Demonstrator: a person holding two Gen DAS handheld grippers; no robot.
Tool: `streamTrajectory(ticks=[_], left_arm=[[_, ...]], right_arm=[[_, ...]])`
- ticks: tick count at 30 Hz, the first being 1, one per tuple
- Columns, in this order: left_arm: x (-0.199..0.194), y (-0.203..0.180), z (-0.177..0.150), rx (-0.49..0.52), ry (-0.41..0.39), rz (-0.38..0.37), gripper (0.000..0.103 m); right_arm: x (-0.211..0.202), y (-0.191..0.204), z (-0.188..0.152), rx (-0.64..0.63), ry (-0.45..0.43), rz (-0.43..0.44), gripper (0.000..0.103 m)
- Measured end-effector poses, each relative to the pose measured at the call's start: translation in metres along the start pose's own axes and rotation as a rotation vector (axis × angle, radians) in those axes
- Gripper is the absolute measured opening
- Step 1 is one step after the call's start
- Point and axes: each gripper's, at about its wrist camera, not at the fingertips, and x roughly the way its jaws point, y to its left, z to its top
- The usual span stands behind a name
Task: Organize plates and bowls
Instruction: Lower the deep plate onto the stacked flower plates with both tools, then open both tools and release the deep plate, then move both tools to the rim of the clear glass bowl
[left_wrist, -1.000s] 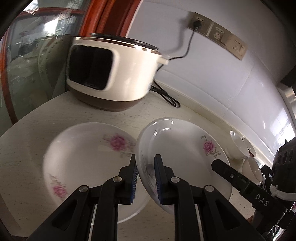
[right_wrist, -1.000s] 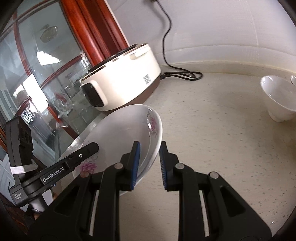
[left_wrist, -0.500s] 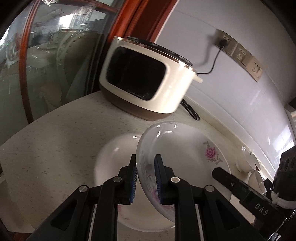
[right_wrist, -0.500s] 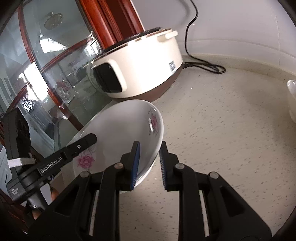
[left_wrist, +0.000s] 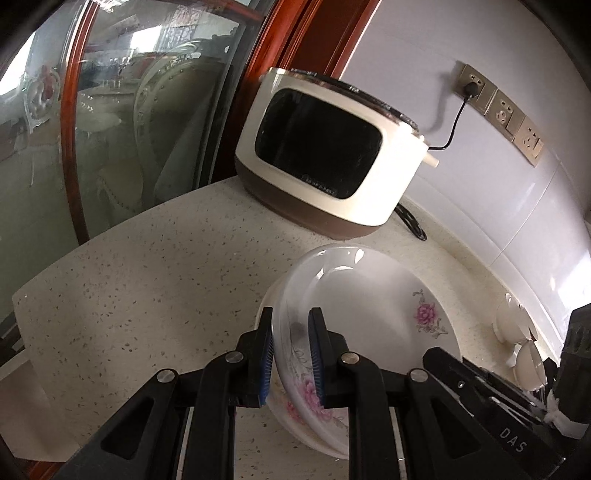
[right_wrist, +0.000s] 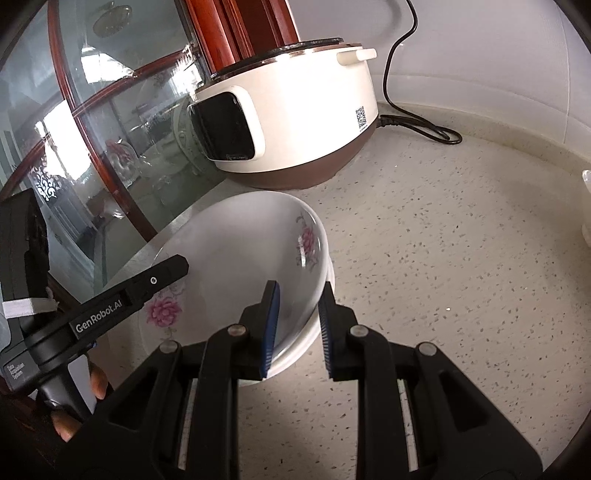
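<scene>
A white plate (left_wrist: 369, 306) with pink flowers is held at opposite rims. My left gripper (left_wrist: 291, 332) is shut on its near rim. My right gripper (right_wrist: 299, 295) is shut on the other rim of the same plate (right_wrist: 240, 251). Right beneath lies a second flowered plate (left_wrist: 280, 415) on the speckled counter, and only its rim (right_wrist: 295, 354) shows. The held plate tilts slightly over it; I cannot tell whether they touch. Each gripper shows in the other's view: the right one's finger (left_wrist: 461, 373) and the left one's finger (right_wrist: 162, 275).
A cream rice cooker (left_wrist: 332, 158) stands behind the plates, and its cord (right_wrist: 424, 125) runs to a wall socket. Small white bowls (left_wrist: 517, 332) sit at the right by the wall. A glass partition in a red wooden frame (left_wrist: 70, 147) borders the counter's left edge.
Both grippers carried the held plate to the left and a little down. The plate on the counter, earlier off to its left, now lies almost fully under it.
</scene>
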Motion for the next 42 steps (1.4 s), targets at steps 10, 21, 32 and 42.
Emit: streamTrajectory(ticks=[10,21,32,42], left_arm=[[0.0,-0.002,-0.002,0.011,-0.01,0.011,0.018],[-0.005,0.0,-0.009,0.012,-0.016,0.026,0.023],[-0.013,-0.002,-0.013,0.008,-0.028,0.059,0.028],[-0.035,-0.031,-0.009,0.192,-0.182,0.261,0.075]], right_arm=[[0.002,0.011,-0.004,-0.075,-0.007,-0.061,0.025],[0.004,0.016,-0.009,-0.101,0.004,-0.037,0.042],[-0.018,0.045,-0.016,-0.247,-0.062,-0.03,0.07],[-0.036,-0.003,-0.021,-0.067,-0.074,-0.019,0.07]])
